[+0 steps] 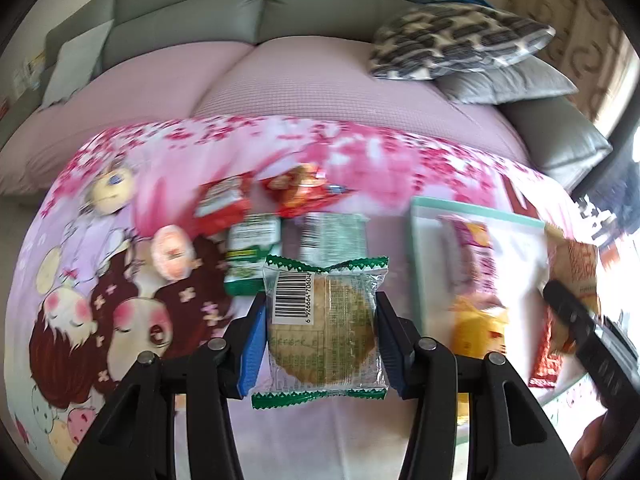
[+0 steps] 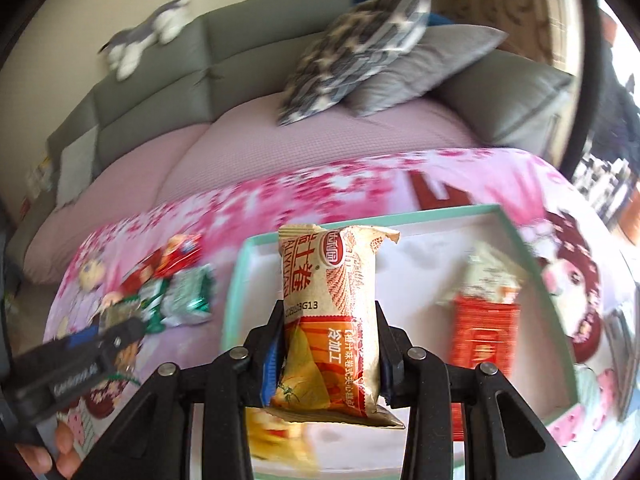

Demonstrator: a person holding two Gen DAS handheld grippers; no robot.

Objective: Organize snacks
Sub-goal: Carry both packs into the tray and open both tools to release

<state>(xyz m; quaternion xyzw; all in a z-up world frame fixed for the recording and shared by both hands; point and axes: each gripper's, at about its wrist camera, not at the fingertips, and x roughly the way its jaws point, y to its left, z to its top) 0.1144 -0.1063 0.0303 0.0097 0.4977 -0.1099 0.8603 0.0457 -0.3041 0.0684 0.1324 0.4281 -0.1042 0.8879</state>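
Left tool (image 1: 320,334) clenched on a clear cookie pack (image 1: 325,326) with green crimped ends, held above the pink cartoon-print cloth (image 1: 100,280). Right tool (image 2: 329,350) clenched on a tan and orange snack bag (image 2: 332,320), held upright over the white tray (image 2: 424,264) with mint rim. In the tray: a red and beige packet (image 2: 484,320). Farther left on the cloth, a pile of loose red and green snacks (image 2: 176,280). Behind, a grey sofa (image 2: 248,64) with 2 cushions (image 2: 360,56).
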